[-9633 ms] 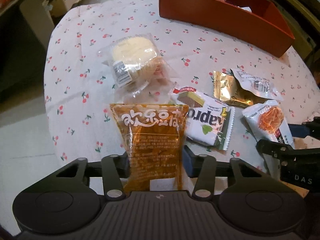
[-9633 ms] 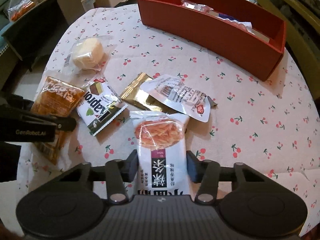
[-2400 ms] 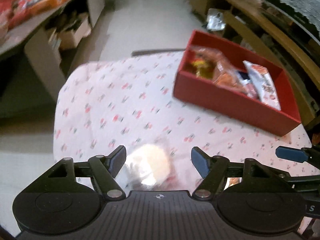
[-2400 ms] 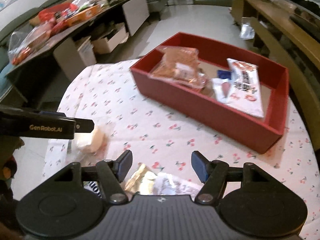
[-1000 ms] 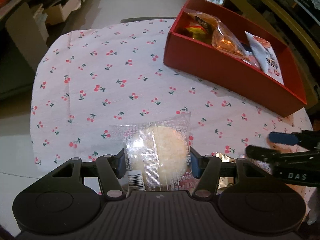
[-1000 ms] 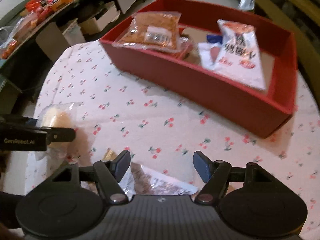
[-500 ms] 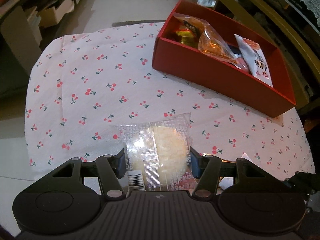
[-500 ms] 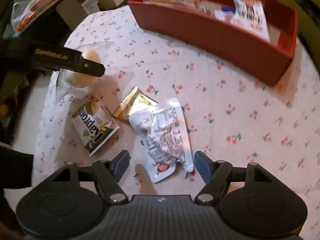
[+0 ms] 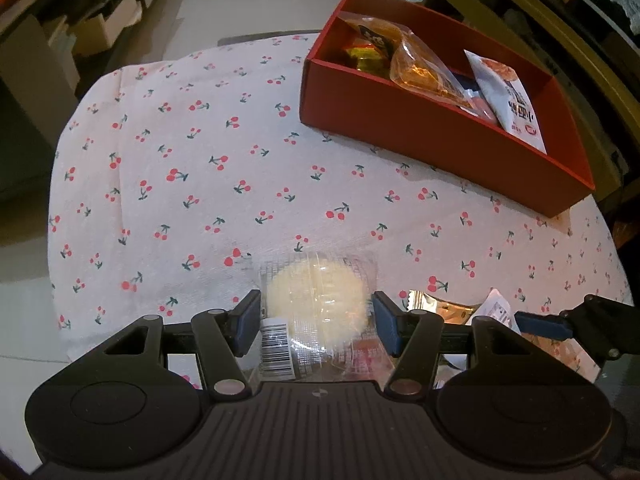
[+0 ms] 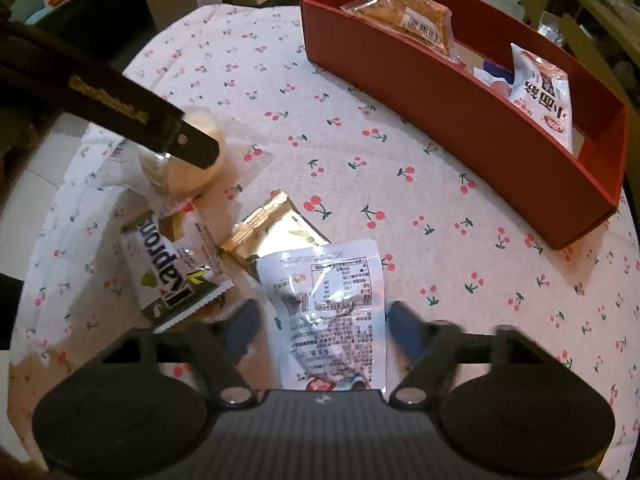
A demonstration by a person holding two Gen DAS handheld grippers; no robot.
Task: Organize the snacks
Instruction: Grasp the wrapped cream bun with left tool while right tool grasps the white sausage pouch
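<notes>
My left gripper (image 9: 316, 318) is shut on a round pale cake in clear wrap (image 9: 316, 298), held just above the cherry-print cloth (image 9: 192, 184). From the right wrist view, one of its black fingers (image 10: 160, 120) crosses the cake (image 10: 192, 172). My right gripper (image 10: 322, 332) points down at a white printed packet (image 10: 332, 296) lying flat. Its jaws are closing, blurred, with the packet between them and the pads near its edges. The red box (image 9: 440, 140) stands at the far right and holds an orange bag (image 9: 420, 68) and a white noodle packet (image 9: 516, 104).
A Kapron wafer packet (image 10: 172, 276) and a gold packet (image 10: 276, 232) lie left of the white packet, close to the cake. The cloth ends in a drop to the floor on the left. Shelves and cartons stand beyond the table.
The right gripper has come down over the white packet, which now lies between its fingers, and its jaws have narrowed. The left gripper still holds the cake in place.
</notes>
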